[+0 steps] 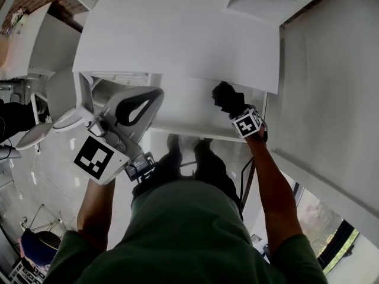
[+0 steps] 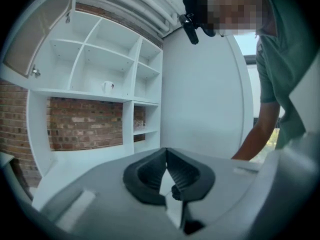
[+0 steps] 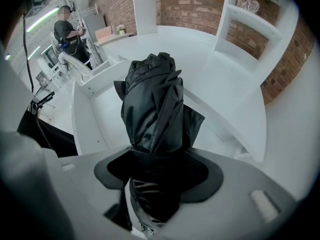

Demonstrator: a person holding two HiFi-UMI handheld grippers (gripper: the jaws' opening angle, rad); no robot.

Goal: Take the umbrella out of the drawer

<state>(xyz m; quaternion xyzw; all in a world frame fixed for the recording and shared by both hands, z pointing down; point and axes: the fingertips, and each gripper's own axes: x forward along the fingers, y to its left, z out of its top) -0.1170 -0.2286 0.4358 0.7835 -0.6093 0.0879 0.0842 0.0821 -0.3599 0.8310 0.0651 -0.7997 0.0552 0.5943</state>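
The right gripper [image 3: 159, 171] points steeply down, its jaws spread fairly wide and clamped on the black folded umbrella [image 3: 155, 101], whose bunched cloth fills the gap between them. The umbrella hangs over the open white drawer [image 3: 80, 119] and looks to be out of it, so I'd say the lifting-out step is nearly done. Next it has to be carried away from the opening and set down somewhere, most likely on the bench [image 3: 220, 79]. The bench edge runs just beside the drawer, and the loose cloth could catch on it. The left gripper [image 2: 167, 159] is off to the side, jaws closed tip to tip on nothing, free to push the drawer shut. Farther back are white shelves [image 3: 250, 26] against a brick wall, and another person [image 3: 67, 34] across the room.
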